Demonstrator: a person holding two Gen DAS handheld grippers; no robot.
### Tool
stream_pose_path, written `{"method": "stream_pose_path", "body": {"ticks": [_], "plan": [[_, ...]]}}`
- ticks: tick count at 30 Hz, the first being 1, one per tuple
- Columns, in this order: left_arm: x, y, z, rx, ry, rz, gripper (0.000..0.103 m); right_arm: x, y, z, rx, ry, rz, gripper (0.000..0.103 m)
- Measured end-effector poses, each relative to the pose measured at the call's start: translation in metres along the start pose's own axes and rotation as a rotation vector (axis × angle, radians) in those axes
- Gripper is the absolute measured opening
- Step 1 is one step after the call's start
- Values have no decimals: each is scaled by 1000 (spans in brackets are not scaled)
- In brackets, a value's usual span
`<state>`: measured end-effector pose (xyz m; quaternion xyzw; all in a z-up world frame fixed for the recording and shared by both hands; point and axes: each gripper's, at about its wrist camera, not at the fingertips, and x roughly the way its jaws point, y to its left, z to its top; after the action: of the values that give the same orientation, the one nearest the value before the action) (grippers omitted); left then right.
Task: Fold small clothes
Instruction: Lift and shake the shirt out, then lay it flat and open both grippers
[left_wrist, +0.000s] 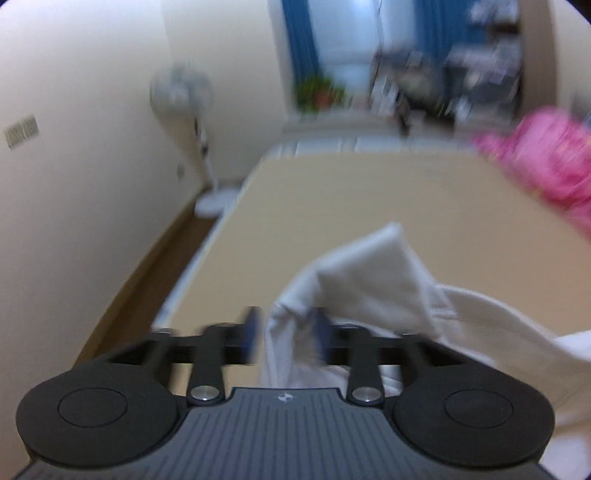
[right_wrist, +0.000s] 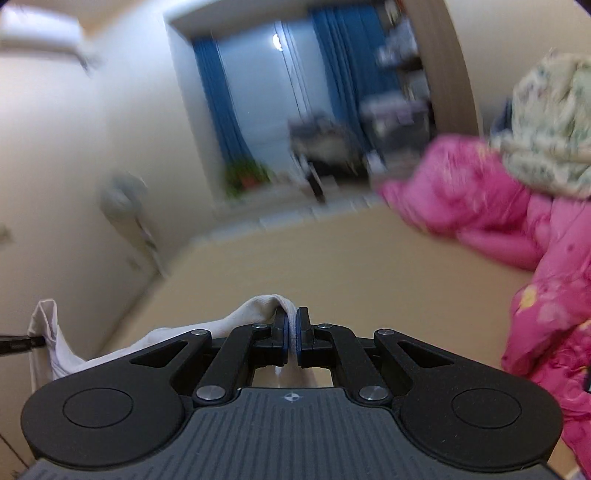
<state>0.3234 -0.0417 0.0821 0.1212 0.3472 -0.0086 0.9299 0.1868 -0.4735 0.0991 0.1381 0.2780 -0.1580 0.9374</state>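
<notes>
A white garment (left_wrist: 373, 280) hangs lifted above the beige bed (left_wrist: 351, 192). My left gripper (left_wrist: 286, 332) has its jaws apart with a bunch of the white cloth between them; whether they pinch it is unclear in the blur. My right gripper (right_wrist: 291, 328) is shut on another edge of the white garment (right_wrist: 255, 308), which drapes off to the left, where the tip of the left gripper shows at the view's edge.
A pink quilted jacket (right_wrist: 517, 221) lies on the right of the bed, with a pale floral cloth (right_wrist: 546, 133) on top of it. A standing fan (left_wrist: 199, 110) is by the left wall. Blue curtains (right_wrist: 218, 103) and cluttered shelves are at the far end.
</notes>
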Motion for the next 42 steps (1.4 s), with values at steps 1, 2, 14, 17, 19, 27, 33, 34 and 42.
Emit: {"method": "stream_pose_path", "body": {"ticks": [1,2,14,17,19,27,33,34,42], "plan": [[36,-17,1,8,106,32,75,42,1,-5,-11,77,-70,10],[66,-14,0,1,170,27,74,72,5,-12,-12,150,-148,21],[31,9,-176,129,224,-88,92,20,-60,-176,89,355,-62,60],[2,26,-220,88,261,-102,92,-7,-58,-222,118,405,-89,64],[-18,36,-240,57,276,-94,92,-14,-57,-243,153,433,-74,67],[-73,0,-278,79,342,-100,93,-28,-37,-289,214,492,15,73],[-75,-30,-296,137,399,-134,93,-23,-12,-307,148,543,27,72],[-77,-34,-297,155,402,-135,93,-24,-8,-306,121,545,37,70],[-89,-57,-288,223,357,-114,93,-52,-21,-292,60,511,114,2]]}}
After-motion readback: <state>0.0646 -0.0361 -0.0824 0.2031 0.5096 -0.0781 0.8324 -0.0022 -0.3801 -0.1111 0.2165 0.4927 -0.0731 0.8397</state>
